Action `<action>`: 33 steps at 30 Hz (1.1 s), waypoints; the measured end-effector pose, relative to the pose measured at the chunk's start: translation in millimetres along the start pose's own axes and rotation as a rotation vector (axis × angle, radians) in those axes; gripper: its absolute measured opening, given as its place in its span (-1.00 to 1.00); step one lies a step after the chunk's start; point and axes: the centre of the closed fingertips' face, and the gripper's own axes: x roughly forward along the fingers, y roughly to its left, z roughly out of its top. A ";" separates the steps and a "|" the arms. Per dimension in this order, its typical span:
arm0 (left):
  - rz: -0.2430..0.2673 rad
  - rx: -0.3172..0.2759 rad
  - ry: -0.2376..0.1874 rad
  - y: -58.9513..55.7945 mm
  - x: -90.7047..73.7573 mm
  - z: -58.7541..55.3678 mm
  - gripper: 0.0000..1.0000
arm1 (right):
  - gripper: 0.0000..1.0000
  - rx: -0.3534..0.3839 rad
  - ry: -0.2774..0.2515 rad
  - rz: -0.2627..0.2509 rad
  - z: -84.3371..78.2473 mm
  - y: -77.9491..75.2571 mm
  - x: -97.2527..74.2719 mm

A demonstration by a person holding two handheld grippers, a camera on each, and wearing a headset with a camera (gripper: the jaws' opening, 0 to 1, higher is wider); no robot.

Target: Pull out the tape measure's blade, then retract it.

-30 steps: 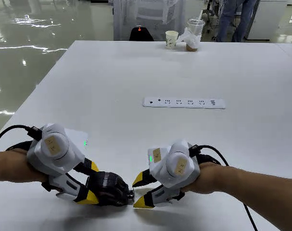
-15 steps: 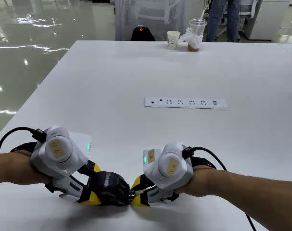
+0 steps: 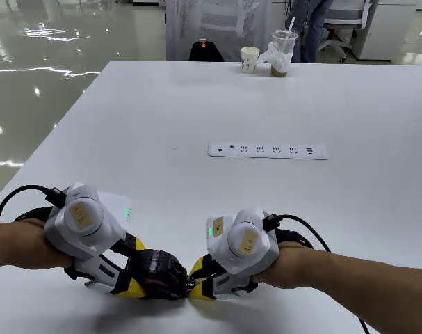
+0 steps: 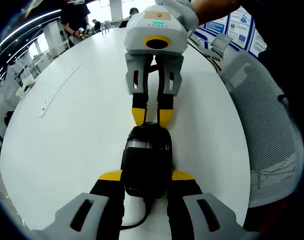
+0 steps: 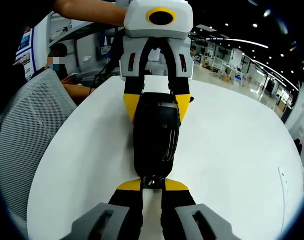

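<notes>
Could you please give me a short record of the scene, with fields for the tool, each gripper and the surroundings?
Tool: black tape measure, at the near edge of the white table
Left tongs: shut on the tape measure's case, one tong on each side
Right tongs: shut on the blade tip at the case's mouth
Blade: not yet drawn out
Surroundings: power strip mid-table; cups at the far edge

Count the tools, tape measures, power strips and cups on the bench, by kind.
tools: 2 (left tool, right tool)
tape measure: 1
power strip: 1
cups: 2 (paper cup, clear cup)
total: 6
</notes>
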 end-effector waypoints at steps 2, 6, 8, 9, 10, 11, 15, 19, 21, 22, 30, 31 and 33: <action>-0.001 0.001 0.003 -0.6 -0.3 0.4 -0.47 | -0.82 -0.002 0.001 0.001 0.1 0.3 -0.2; -0.002 0.001 0.004 -0.3 -0.4 0.3 -0.47 | -0.82 -0.004 0.003 0.003 -0.2 0.6 -0.5; -0.002 0.001 0.003 0.5 -0.1 -0.2 -0.47 | -0.82 -0.002 0.003 0.004 -0.4 0.7 -0.7; -0.001 0.002 0.003 0.8 -0.1 -0.4 -0.47 | -0.83 -0.001 0.003 0.004 -0.7 0.8 -0.8; -0.002 0.002 0.004 1.1 0.0 -0.6 -0.47 | -0.83 -0.001 0.004 0.005 -0.9 1.0 -1.1; -0.002 0.001 0.004 1.3 0.1 -0.7 -0.47 | -0.83 0.000 0.004 0.006 -1.2 1.1 -1.4; -0.004 0.001 0.004 3.2 0.7 -2.1 -0.47 | -0.83 0.003 0.006 0.008 -3.2 1.5 -3.2; -0.005 0.002 0.006 5.2 1.5 -3.8 -0.47 | -0.83 0.003 0.010 0.009 -5.6 2.0 -5.5; -0.005 0.003 0.007 6.0 1.9 -4.6 -0.47 | -0.83 0.004 0.012 0.010 -7.2 2.2 -6.7; -0.006 0.002 0.008 6.3 2.0 -4.9 -0.47 | -0.83 0.004 0.014 0.010 -8.0 2.3 -7.5; -0.004 -0.002 0.010 7.9 3.1 -6.0 -0.47 | -0.82 0.002 0.020 0.009 -14.8 2.1 -15.1; -0.004 -0.004 0.009 7.9 3.1 -6.0 -0.47 | -0.82 0.003 0.021 0.009 -15.7 2.0 -15.9; -0.005 -0.005 0.009 7.9 3.3 -5.8 -0.47 | -0.82 0.004 0.023 0.009 -17.3 1.8 -17.1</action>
